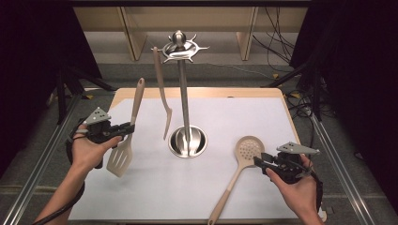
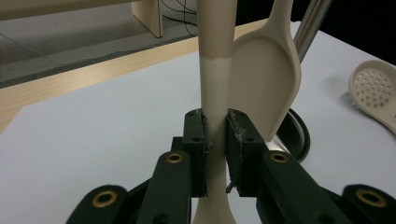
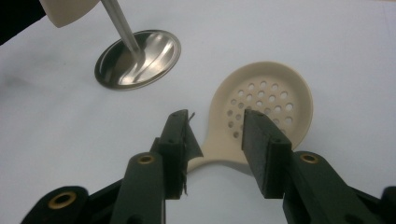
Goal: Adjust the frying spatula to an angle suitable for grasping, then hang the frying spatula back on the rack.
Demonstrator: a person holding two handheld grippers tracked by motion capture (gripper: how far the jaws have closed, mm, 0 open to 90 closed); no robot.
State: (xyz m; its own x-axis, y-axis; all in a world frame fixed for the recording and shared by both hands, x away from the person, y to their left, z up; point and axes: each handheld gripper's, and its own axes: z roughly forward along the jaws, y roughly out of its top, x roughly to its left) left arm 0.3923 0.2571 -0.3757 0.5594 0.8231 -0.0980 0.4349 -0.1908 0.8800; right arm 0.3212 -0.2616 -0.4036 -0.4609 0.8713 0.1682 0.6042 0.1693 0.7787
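A beige slotted turner (image 1: 121, 157) hangs upright above the white mat, head down. My left gripper (image 1: 130, 127) is shut on its handle (image 2: 215, 88), pads (image 2: 195, 135) pressing both sides. A steel utensil stand (image 1: 183, 93) rises mid-table, and a beige spatula (image 1: 162, 91) hangs from one of its top hooks. The same spatula (image 2: 268, 79) shows just behind the held handle. A beige perforated skimmer (image 1: 248, 149) lies flat at the right. My right gripper (image 1: 258, 161) stands open low beside it. The skimmer's neck (image 3: 219, 161) lies between the open jaws (image 3: 217, 119), untouched.
The stand's round steel base (image 1: 187, 140) sits mid-mat, with its pole (image 3: 120, 25) rising from it. The white mat (image 1: 211, 112) covers a wooden table (image 1: 197, 92). Metal rails (image 1: 42, 159) run along both sides, and cables (image 1: 277, 42) lie on the floor behind.
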